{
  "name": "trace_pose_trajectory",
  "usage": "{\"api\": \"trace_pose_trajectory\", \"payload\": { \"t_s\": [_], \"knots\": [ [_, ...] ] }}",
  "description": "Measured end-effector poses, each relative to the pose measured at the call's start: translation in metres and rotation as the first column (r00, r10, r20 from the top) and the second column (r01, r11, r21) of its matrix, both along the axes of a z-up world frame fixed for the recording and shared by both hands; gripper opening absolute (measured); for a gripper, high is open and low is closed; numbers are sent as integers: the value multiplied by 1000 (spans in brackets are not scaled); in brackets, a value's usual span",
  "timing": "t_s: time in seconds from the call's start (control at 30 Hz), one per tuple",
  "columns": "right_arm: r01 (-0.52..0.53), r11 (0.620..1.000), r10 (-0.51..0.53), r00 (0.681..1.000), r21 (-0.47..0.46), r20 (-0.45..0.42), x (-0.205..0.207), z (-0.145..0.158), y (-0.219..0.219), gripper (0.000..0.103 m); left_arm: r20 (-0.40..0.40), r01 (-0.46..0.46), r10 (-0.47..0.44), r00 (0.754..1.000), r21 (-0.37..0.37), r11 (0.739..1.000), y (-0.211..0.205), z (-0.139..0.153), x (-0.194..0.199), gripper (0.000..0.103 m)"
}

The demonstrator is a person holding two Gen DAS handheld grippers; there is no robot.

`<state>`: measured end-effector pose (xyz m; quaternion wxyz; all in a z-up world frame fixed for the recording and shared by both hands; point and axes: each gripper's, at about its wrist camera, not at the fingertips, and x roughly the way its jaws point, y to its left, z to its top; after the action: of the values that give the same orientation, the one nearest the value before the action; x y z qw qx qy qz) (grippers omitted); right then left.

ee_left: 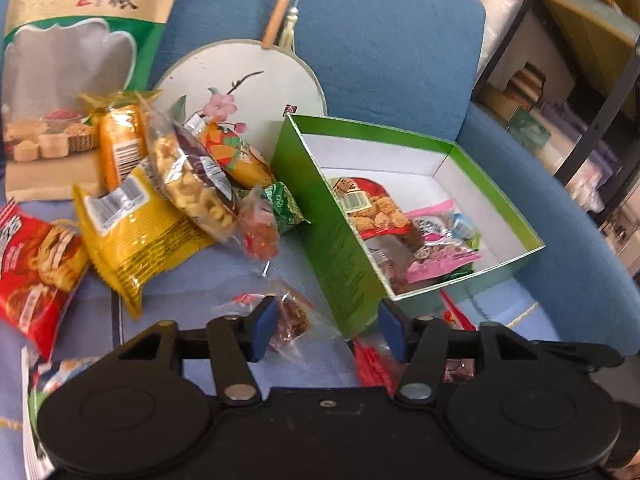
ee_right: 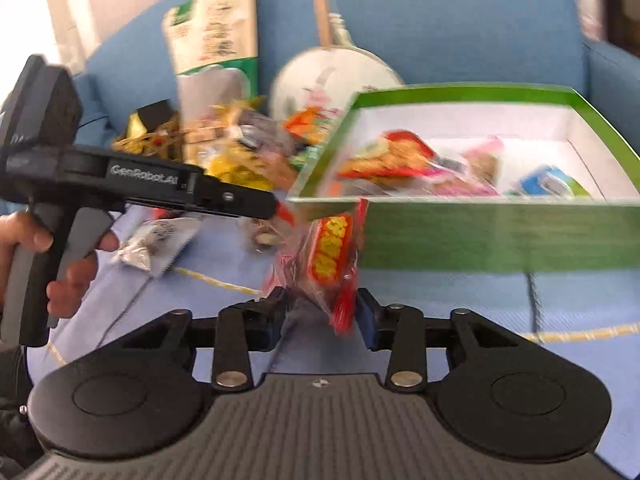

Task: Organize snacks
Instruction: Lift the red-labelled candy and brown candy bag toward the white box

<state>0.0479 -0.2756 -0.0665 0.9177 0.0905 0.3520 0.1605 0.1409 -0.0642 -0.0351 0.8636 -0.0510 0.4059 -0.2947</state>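
We record both claws as black plastic rigs: each base carries two round discs, and two flat link arms fixed by silver rivets. The left claw has blue pads on its fingers. The right claw has a ribbed grey top plate with one central screw. White "GenRobot.AI" lettering marks the left claw's side; its pistol handle is grey and black.
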Motion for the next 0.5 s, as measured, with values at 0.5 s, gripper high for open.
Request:
{"api": "trace_pose_trajectory", "payload": {
  "t_s": [0.5],
  "knots": [
    [68, 995, -63, 995, 73, -73, 16, -20, 6, 103, 27, -34, 32, 999, 90, 995, -4, -24, 21, 103]
  ]
}}
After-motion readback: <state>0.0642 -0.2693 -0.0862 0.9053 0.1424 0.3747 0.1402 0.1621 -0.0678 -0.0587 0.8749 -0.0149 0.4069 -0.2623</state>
